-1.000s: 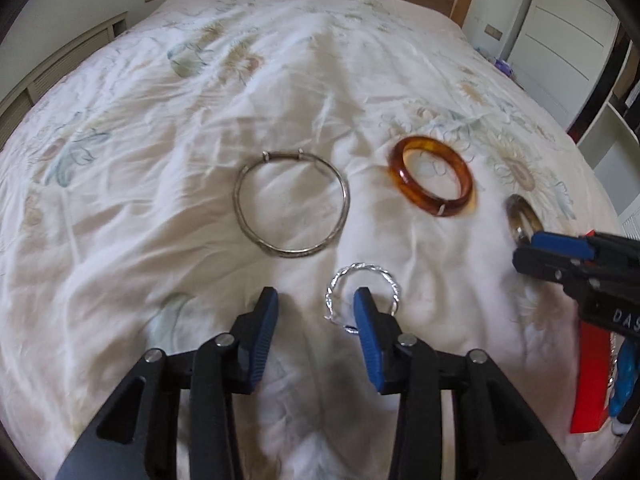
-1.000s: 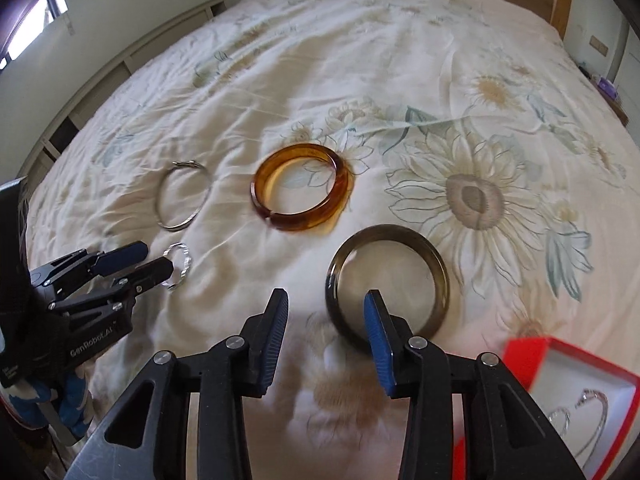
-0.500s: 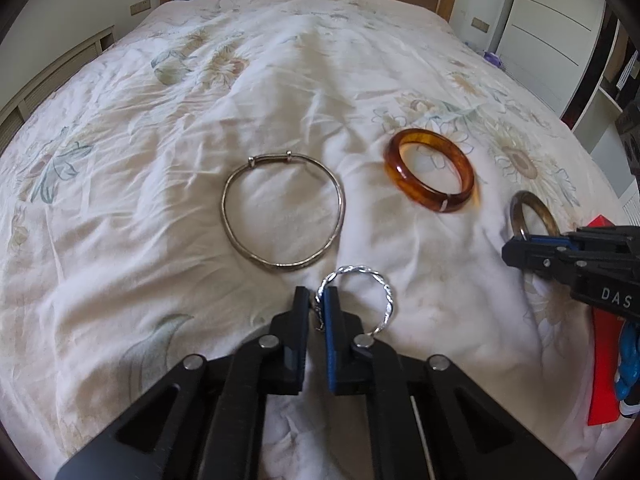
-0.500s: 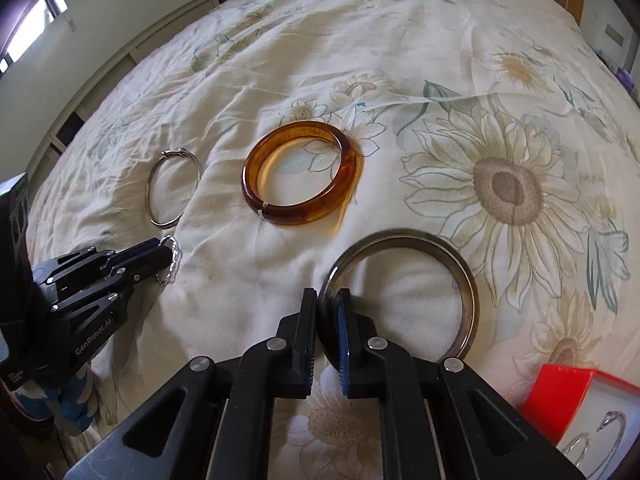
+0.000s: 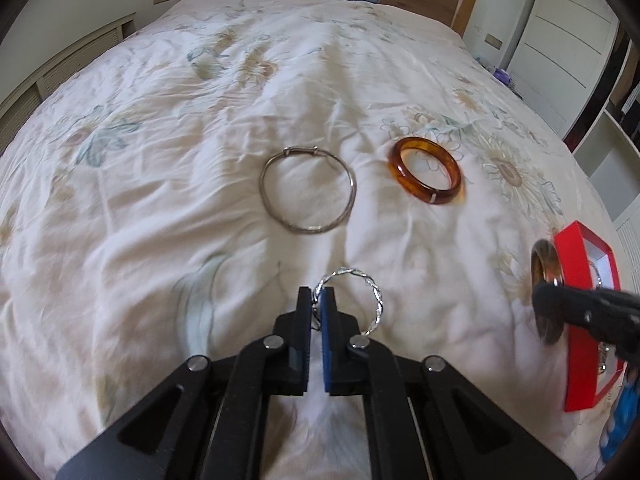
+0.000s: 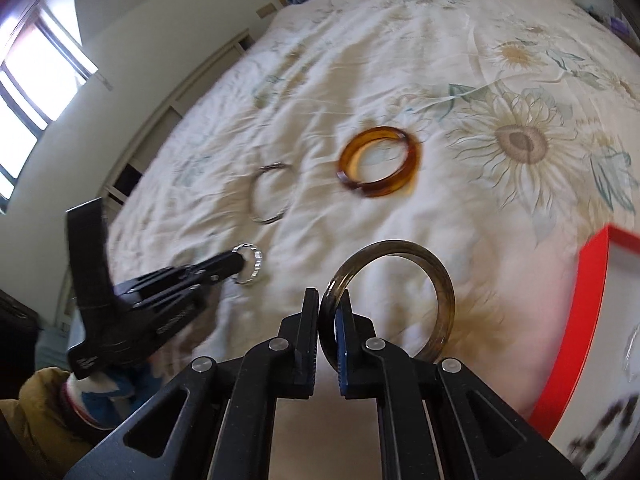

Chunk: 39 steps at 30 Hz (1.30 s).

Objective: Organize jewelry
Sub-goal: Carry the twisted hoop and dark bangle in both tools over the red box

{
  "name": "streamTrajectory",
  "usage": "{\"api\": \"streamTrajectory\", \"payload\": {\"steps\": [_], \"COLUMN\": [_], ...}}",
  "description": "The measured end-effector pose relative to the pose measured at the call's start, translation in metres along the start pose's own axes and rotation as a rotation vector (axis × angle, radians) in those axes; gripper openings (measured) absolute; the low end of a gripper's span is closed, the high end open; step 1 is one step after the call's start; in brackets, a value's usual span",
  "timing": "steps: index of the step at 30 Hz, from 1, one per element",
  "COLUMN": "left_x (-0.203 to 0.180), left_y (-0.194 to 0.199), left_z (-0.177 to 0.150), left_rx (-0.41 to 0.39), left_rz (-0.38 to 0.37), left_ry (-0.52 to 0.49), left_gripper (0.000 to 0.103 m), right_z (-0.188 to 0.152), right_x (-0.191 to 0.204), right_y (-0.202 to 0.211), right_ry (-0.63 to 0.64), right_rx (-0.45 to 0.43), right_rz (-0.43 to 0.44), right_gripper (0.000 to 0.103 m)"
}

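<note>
Left gripper [image 5: 317,303] jaws pinch twisted silver ring [image 5: 370,294], right gripper [image 6: 329,312] jaws pinch dark bangle [image 6: 436,280], both above bed [image 5: 160,200]. Amber bangle [image 5: 425,171] & thin silver bangle [image 5: 308,195] lie on it; red box [image 5: 582,320] near right.

We see soft daylight across the bed [image 5: 168,184] — bright, even, with faint shadows in the quilt's wrinkles. In the right wrist view the window [image 6: 28,76] at upper left is blown out to white. Both views bulge with fisheye distortion and darken to black at the corners. Motion blur smears the red box [image 6: 588,320] and the left gripper [image 6: 240,266] — the amber bangle [image 6: 380,162] is soft too.
</note>
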<state>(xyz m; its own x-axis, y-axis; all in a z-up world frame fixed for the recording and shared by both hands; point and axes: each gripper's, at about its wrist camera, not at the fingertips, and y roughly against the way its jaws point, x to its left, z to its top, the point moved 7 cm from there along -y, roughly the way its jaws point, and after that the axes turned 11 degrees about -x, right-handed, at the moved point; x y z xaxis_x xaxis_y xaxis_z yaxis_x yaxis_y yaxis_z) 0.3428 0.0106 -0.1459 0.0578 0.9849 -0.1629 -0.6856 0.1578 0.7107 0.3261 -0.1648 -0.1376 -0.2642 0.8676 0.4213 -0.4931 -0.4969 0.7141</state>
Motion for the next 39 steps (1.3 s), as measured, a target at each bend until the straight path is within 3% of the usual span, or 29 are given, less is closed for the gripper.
{"api": "streamTrajectory", "payload": {"steps": [8,16,21,28,34,39], "left_x": [-0.003,-0.037,-0.083,-0.175,-0.254,-0.298], "left_y": [0.058,0.114,0.134,0.135,0.112,0.069], "left_z": [-0.01,-0.016,-0.02,-0.028,-0.026,-0.019], "left_rx": [-0.028,-0.072,-0.081,-0.057,-0.032,0.002], "left_rz": [0.004,-0.03,-0.082,-0.181,-0.25,-0.252], "left_ry": [-0.02,-0.059,-0.091,-0.17,-0.269,-0.303], "left_gripper": [0.004,0.004,0.004,0.004,0.004,0.004], "right_z": [-0.027,-0.051,-0.071,-0.087,-0.072,-0.046], "right_x": [0.049,0.053,0.02,-0.044,-0.098,-0.139], "right_y": [0.043,0.112,0.154,0.201,0.212,0.197], "right_ry": [-0.007,-0.001,-0.031,-0.047,0.044,0.114], "right_rx": [-0.035,-0.097,-0.121,-0.129,-0.085,-0.048], "right_rz": [0.061,0.013,-0.055,-0.146,-0.227,-0.261], "right_gripper": [0.008,0.008,0.008,0.008,0.008,0.008]}}
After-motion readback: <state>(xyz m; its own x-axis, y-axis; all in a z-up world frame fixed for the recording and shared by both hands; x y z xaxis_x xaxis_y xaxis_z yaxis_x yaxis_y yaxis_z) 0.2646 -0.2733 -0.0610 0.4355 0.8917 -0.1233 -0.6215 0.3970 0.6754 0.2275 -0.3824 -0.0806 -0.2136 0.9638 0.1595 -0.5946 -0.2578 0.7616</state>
